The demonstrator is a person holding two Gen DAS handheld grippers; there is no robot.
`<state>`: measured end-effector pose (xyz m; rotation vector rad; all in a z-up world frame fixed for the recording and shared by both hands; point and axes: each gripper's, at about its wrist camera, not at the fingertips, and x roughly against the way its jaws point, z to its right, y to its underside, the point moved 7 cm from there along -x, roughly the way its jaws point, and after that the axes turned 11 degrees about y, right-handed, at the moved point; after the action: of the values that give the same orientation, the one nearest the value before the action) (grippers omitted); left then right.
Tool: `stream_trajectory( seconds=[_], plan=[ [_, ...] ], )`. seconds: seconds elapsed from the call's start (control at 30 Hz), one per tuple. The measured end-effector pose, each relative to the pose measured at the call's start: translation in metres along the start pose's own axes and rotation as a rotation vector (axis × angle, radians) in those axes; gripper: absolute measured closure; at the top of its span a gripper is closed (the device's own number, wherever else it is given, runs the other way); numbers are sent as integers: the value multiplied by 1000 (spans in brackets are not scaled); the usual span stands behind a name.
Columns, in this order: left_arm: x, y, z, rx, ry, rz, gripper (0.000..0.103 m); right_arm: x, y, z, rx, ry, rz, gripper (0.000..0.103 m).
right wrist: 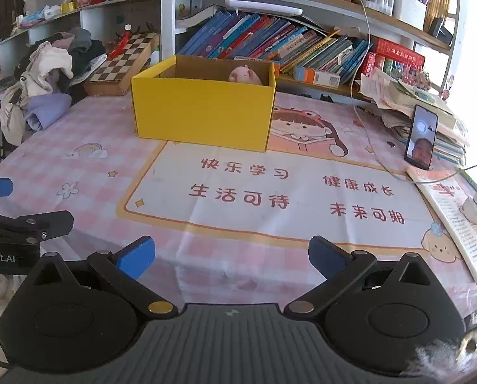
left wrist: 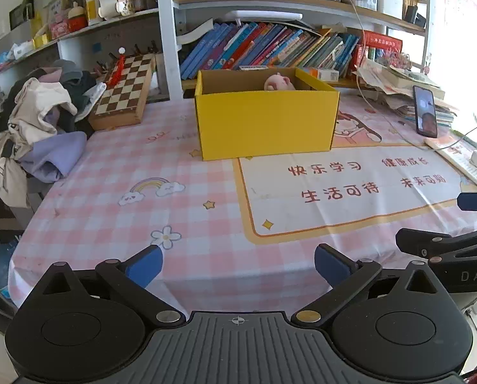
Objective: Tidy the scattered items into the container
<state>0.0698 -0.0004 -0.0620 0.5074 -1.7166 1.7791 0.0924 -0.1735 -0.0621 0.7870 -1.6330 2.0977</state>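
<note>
A yellow cardboard box (left wrist: pixel 265 121) stands open on the pink checked tablecloth at the back of the table; it also shows in the right wrist view (right wrist: pixel 203 113). A pink plush pig (left wrist: pixel 278 82) sits inside it, its head showing above the rim, also seen in the right wrist view (right wrist: pixel 245 75). My left gripper (left wrist: pixel 238 264) is open and empty near the table's front edge. My right gripper (right wrist: pixel 232 256) is open and empty beside it, also near the front edge. Each gripper shows at the edge of the other's view.
A chessboard box (left wrist: pixel 123 91) and a pile of clothes (left wrist: pixel 36 121) lie at the back left. Books fill the shelf (left wrist: pixel 270 48) behind the box. A propped phone (right wrist: pixel 421 136), paper stacks, a booklet (right wrist: pixel 456 217) and a charger cable lie at the right.
</note>
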Motion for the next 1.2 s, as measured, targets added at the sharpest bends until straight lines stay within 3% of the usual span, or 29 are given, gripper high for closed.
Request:
stream_trajectory(
  seconds=[0.3,1.2],
  plan=[
    [0,6,4,4,2,-35,0,0,3,-1,-8,-11,-15,0],
    [6,7,2,33,10,-27,0,5,5,-7,5,-14,-17,0]
  ],
)
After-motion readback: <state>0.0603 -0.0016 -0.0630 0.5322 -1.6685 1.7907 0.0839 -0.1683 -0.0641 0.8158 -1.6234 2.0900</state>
